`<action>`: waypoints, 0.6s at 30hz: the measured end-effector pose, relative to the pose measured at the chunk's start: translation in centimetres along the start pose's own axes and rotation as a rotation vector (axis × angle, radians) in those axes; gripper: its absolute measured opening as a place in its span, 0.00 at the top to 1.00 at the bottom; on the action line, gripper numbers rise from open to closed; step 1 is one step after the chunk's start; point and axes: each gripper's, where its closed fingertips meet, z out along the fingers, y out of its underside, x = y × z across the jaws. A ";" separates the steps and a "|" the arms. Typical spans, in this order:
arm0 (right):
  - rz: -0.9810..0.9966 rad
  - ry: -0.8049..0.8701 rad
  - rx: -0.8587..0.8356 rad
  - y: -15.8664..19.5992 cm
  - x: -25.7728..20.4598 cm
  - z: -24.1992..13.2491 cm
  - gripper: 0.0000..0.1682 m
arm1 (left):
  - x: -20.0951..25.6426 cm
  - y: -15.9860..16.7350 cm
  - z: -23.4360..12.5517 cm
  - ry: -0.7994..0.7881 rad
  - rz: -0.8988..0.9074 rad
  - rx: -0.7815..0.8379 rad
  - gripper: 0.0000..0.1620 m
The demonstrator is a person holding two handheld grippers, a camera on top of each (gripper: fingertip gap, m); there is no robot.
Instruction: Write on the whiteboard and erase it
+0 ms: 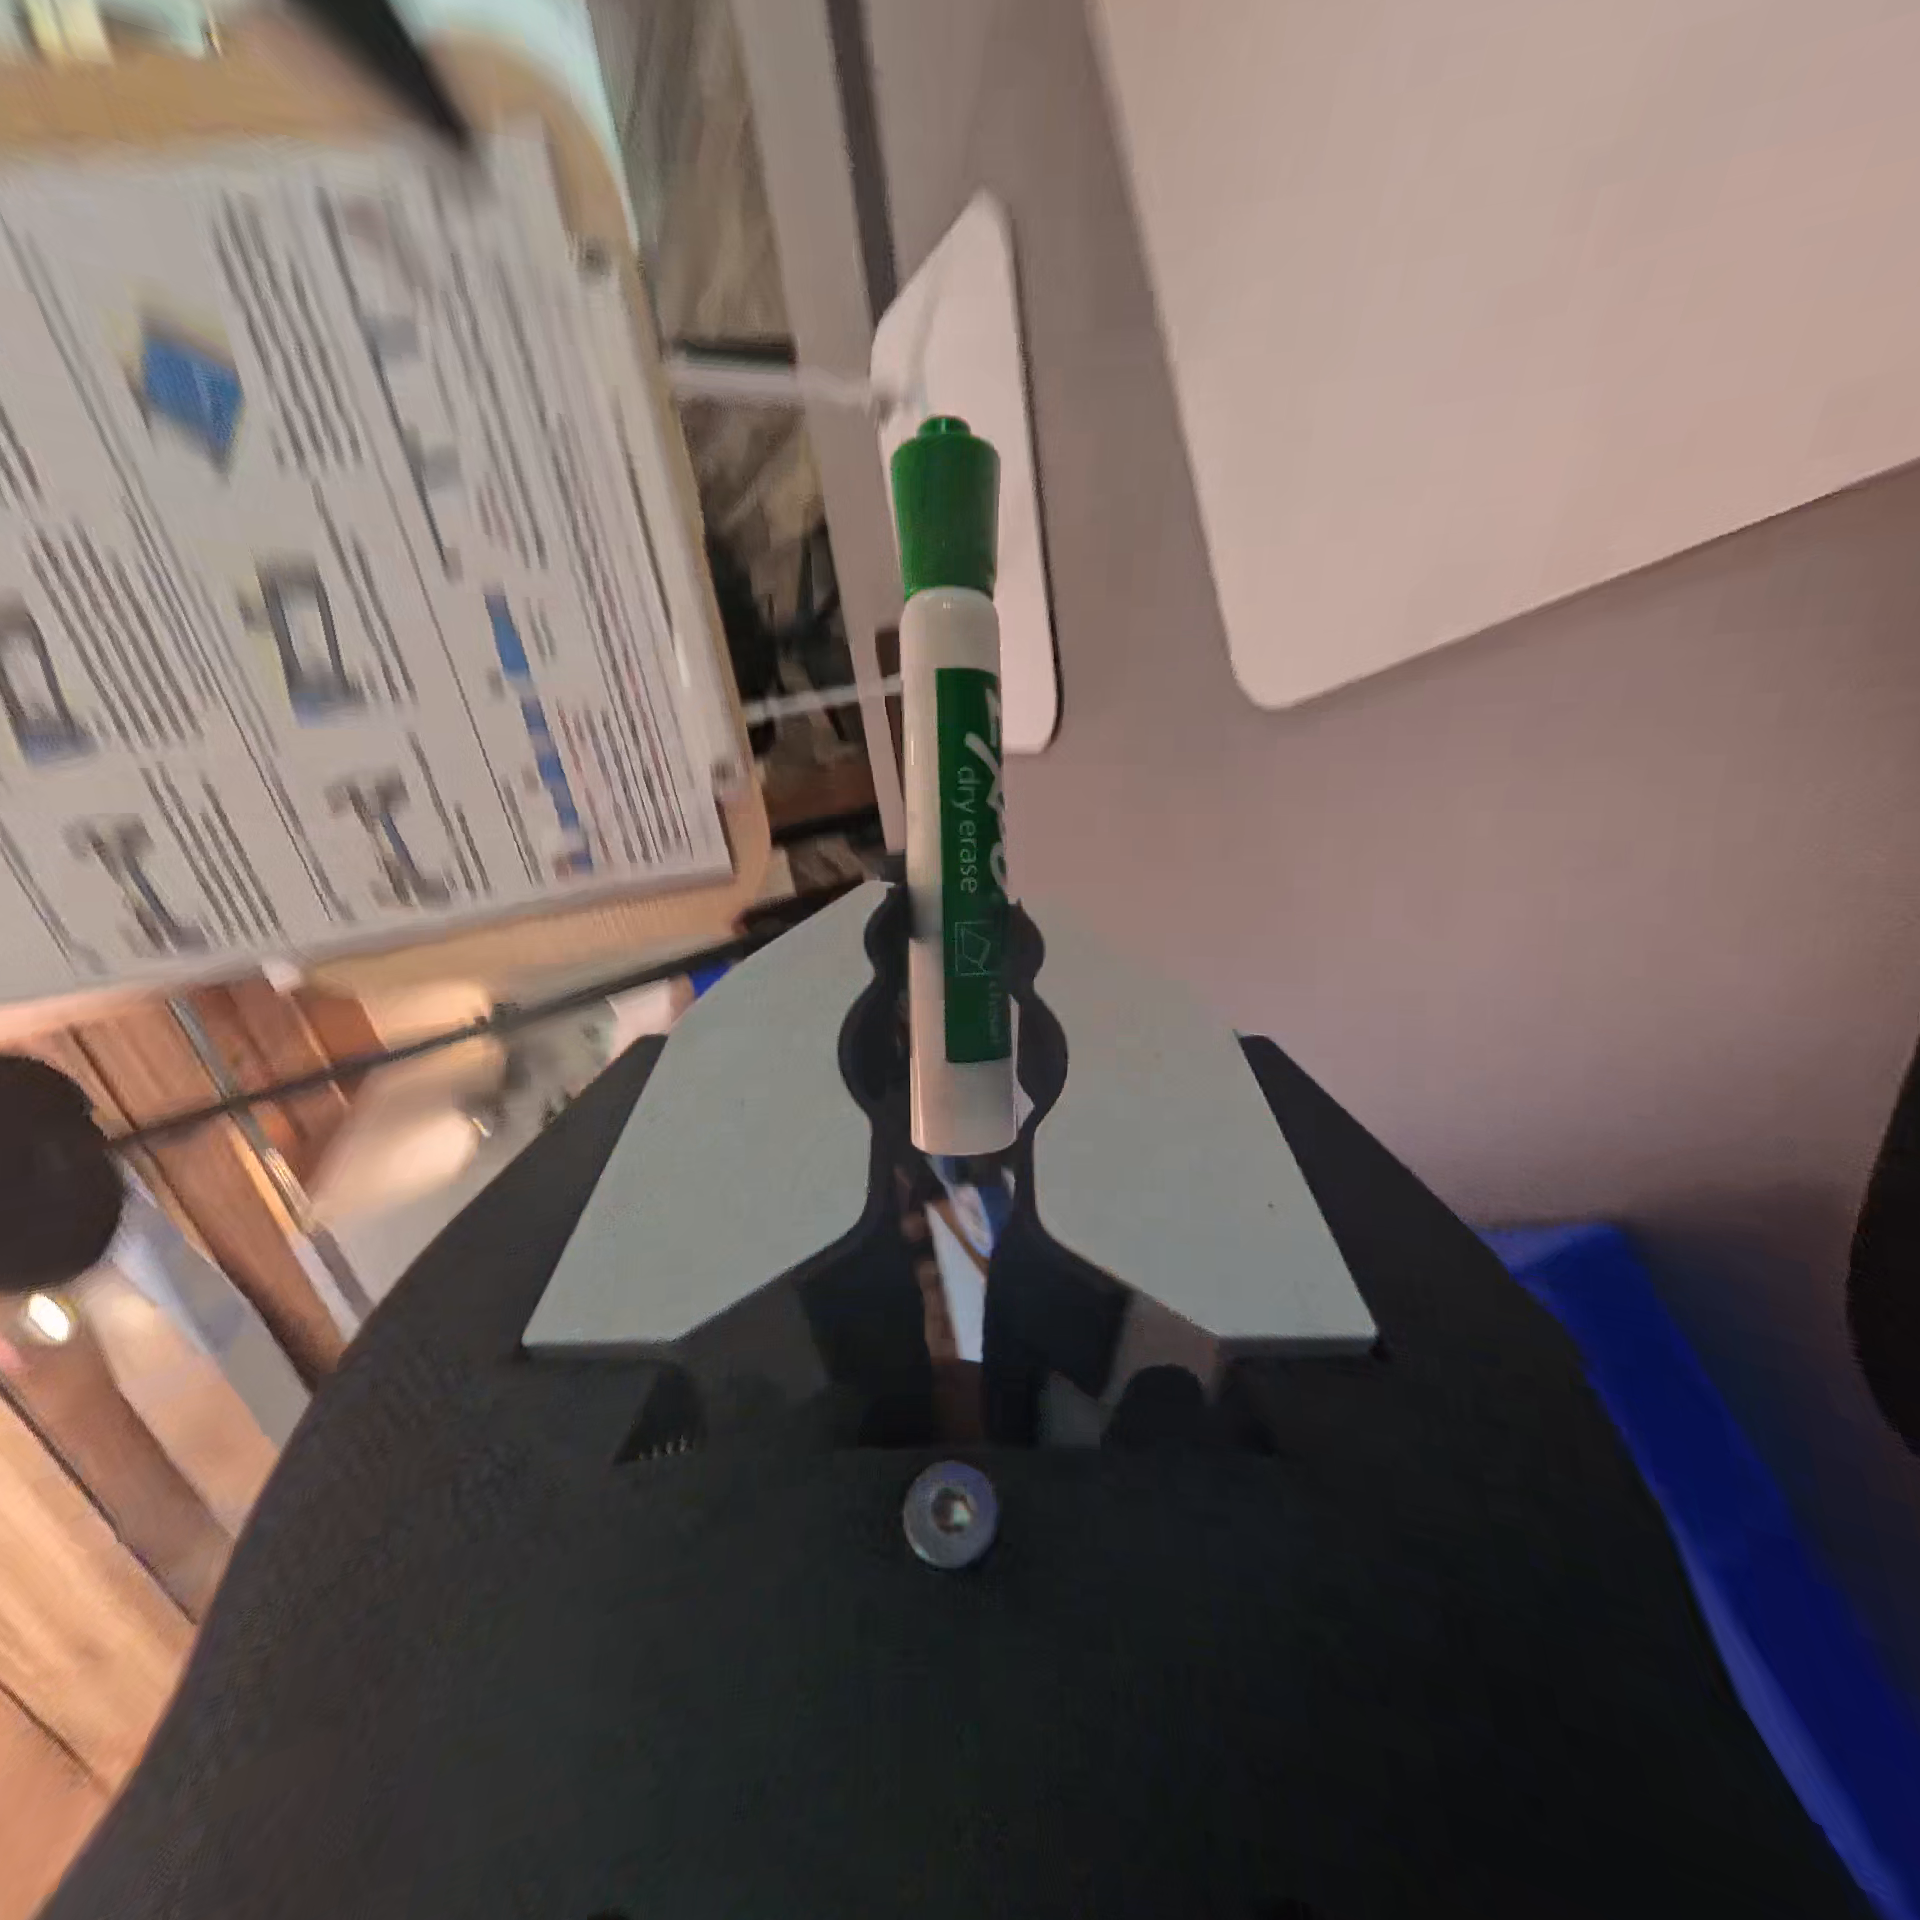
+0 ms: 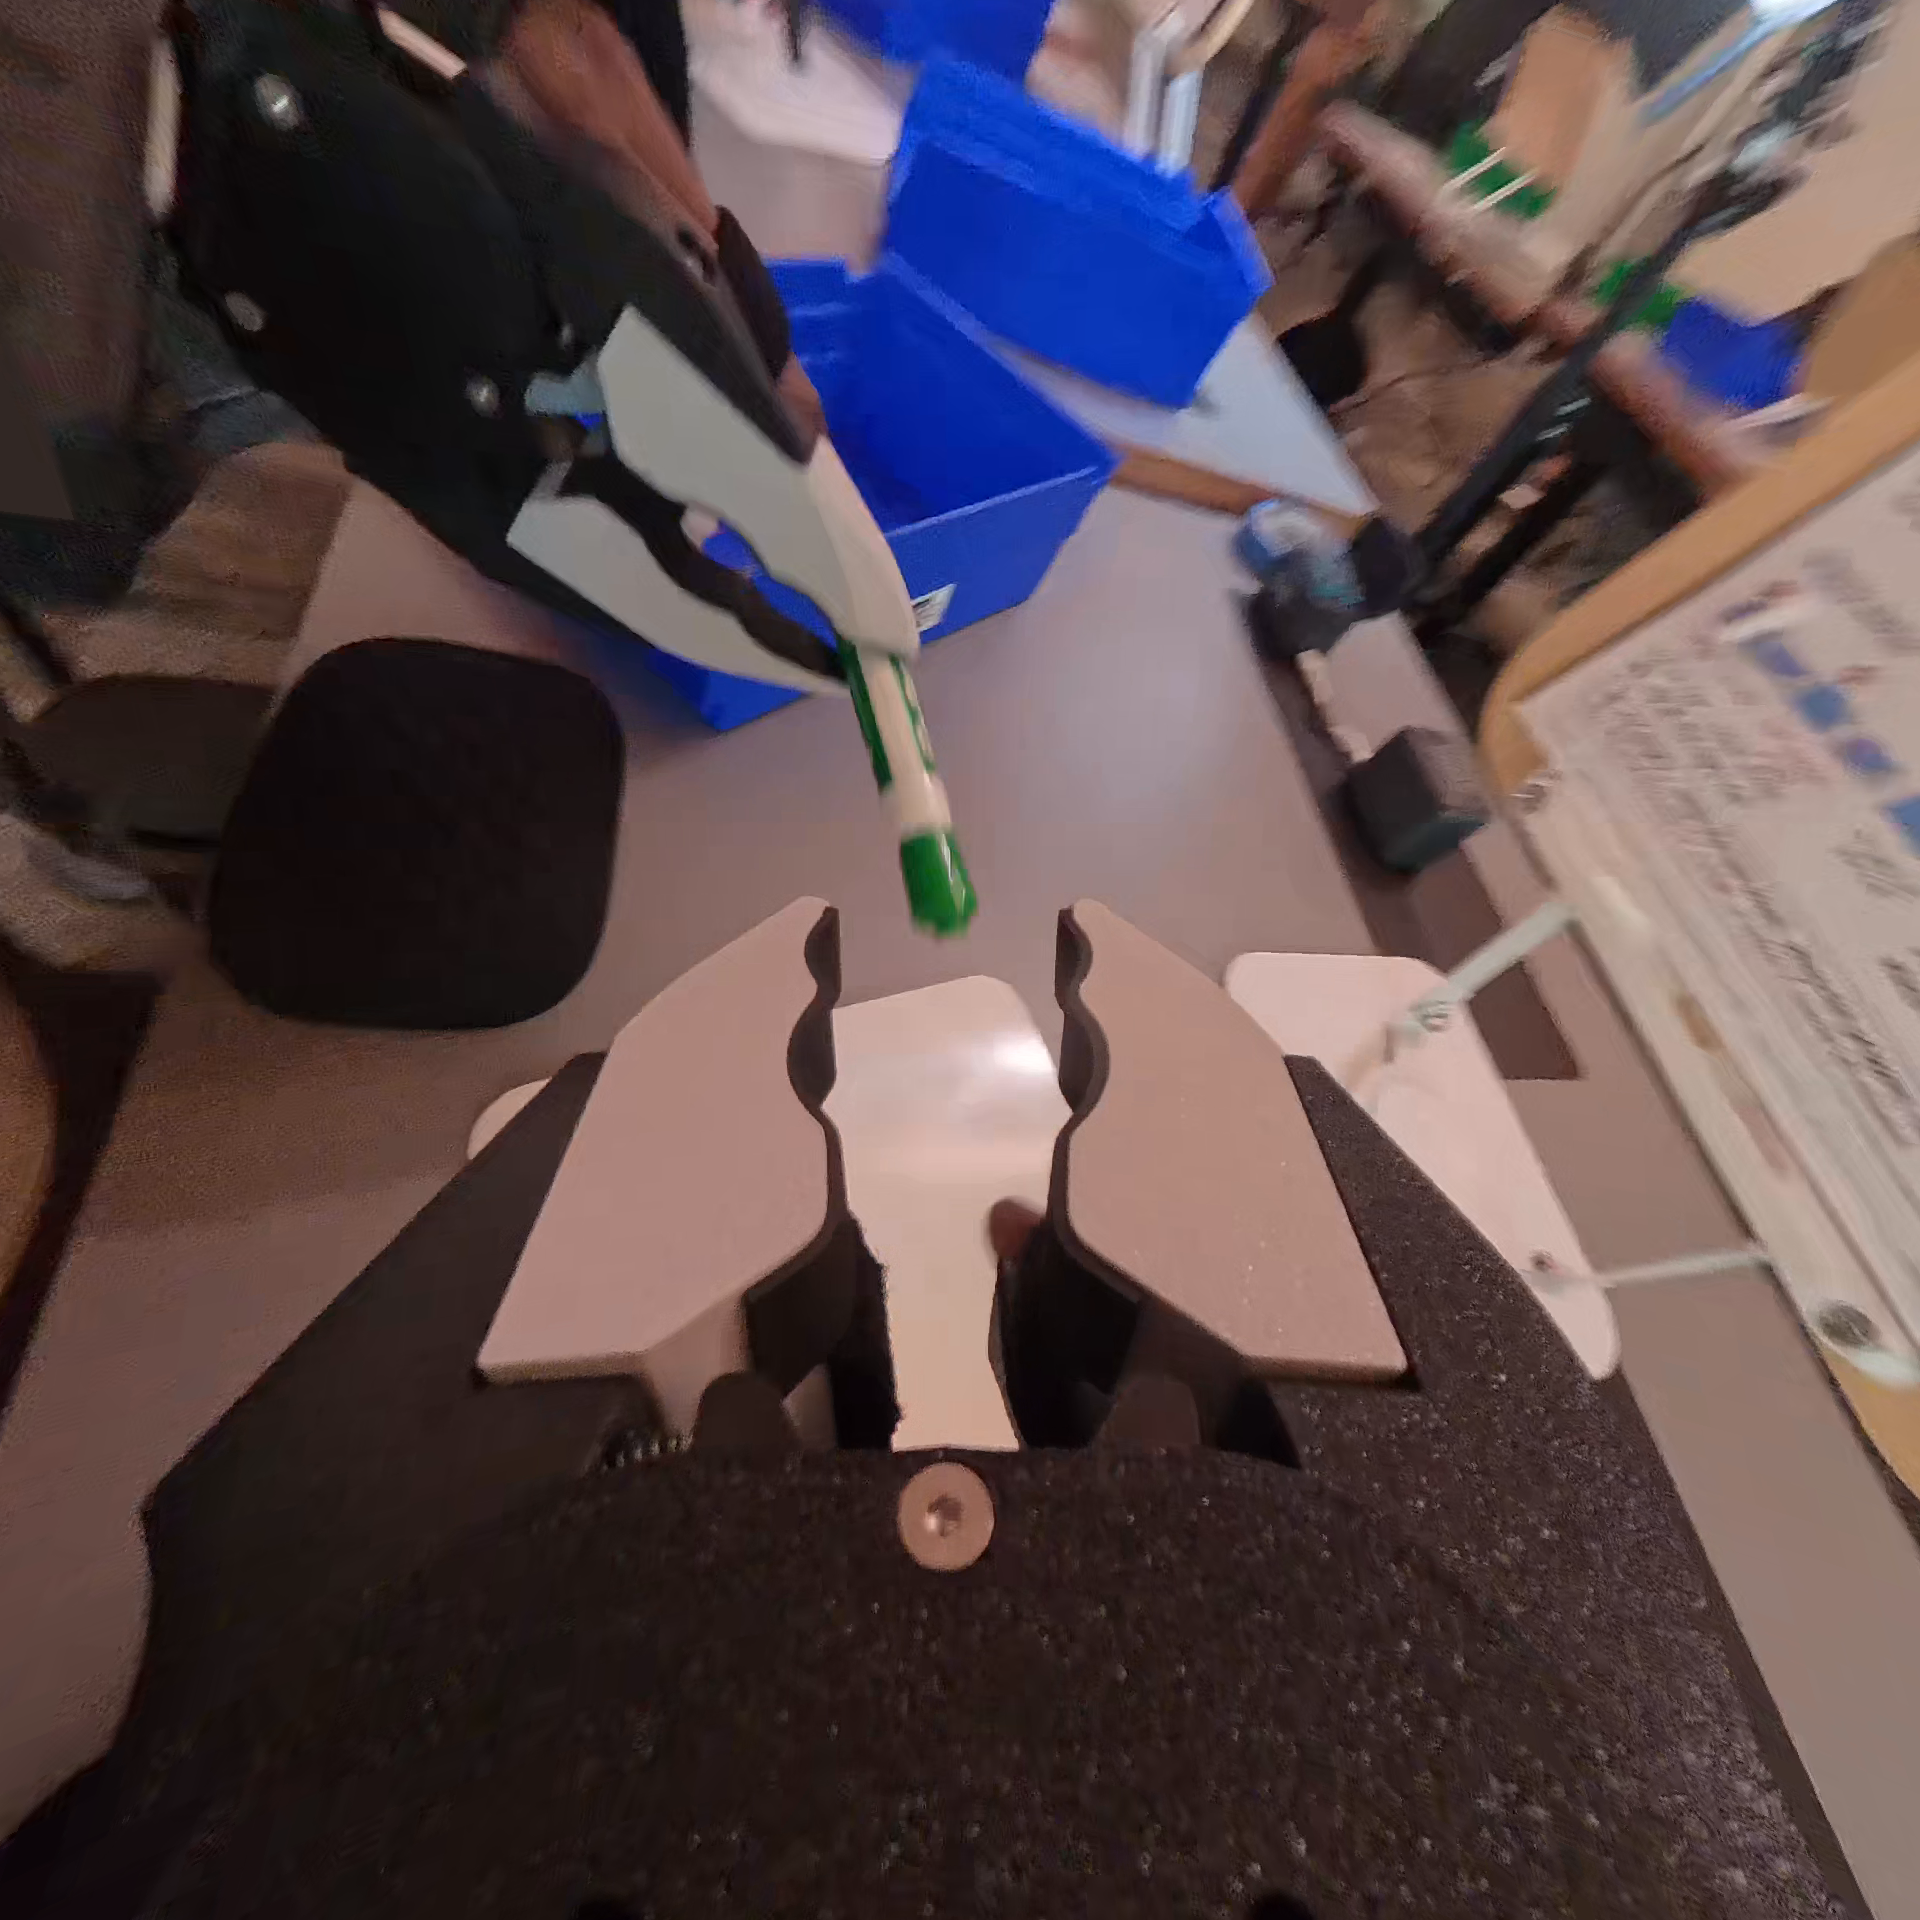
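Note:
My left gripper [image 1: 951, 904] is shut on a dry-erase marker [image 1: 954, 790] with a white barrel and a green cap; the capped end points away from it. A white whiteboard [image 1: 1507, 312] lies on the grey table at the upper right. In the right wrist view my right gripper [image 2: 945, 930] is open and empty above the whiteboard [image 2: 935, 1101]. The left gripper [image 2: 831, 634] reaches in from the upper left, and the marker's [image 2: 914, 790] green cap hangs just in front of the gap between the right fingertips [image 2: 816, 935], not touching them.
Blue bins [image 2: 966, 457] stand on the table beyond the grippers. A black rounded pad [image 2: 416, 831] lies at the left. A printed poster board [image 2: 1714, 883] stands at the right on wire legs fixed to a white base plate [image 2: 1434, 1101]. A small black block [image 2: 1413, 800] lies near it.

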 end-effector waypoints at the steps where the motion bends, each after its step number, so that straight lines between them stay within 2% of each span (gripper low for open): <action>1: 0.015 -0.077 -0.064 0.1 -0.5 0.9 0.76 | 0.2 -1.4 0.0 0.011 0.063 0.027 0.89; 6: 0.016 -0.314 -0.344 3.0 -2.6 4.7 0.76 | 0.6 -5.1 -0.2 0.052 0.213 0.111 0.88; 7: 0.003 -0.356 -0.364 3.5 -3.2 5.1 0.77 | 0.5 -5.4 -0.3 0.050 0.228 0.126 0.88; 8: -0.004 -0.389 -0.353 3.6 -3.8 5.4 0.88 | 0.5 -5.6 -0.4 0.055 0.235 0.132 0.88; 10: 0.025 -0.378 -0.299 3.4 -3.6 5.4 0.89 | 0.3 -5.6 -0.5 0.065 0.164 0.149 0.88; 13: 0.157 -0.277 -0.056 1.7 -1.5 4.0 0.89 | -4.2 -4.9 -1.3 -0.138 -0.196 0.259 0.78; 15: 0.315 -0.173 0.243 -0.6 1.1 1.9 0.89 | -7.1 -3.8 -2.5 -0.271 -0.570 0.411 0.74; 16: 0.406 -0.153 0.440 -2.0 2.1 0.3 0.89 | -7.5 -4.3 -3.0 -0.238 -0.810 0.553 0.73; 18: 0.558 -0.125 0.788 -3.9 3.6 -3.1 0.89 | -6.9 -7.1 -3.7 0.000 -1.220 0.874 0.69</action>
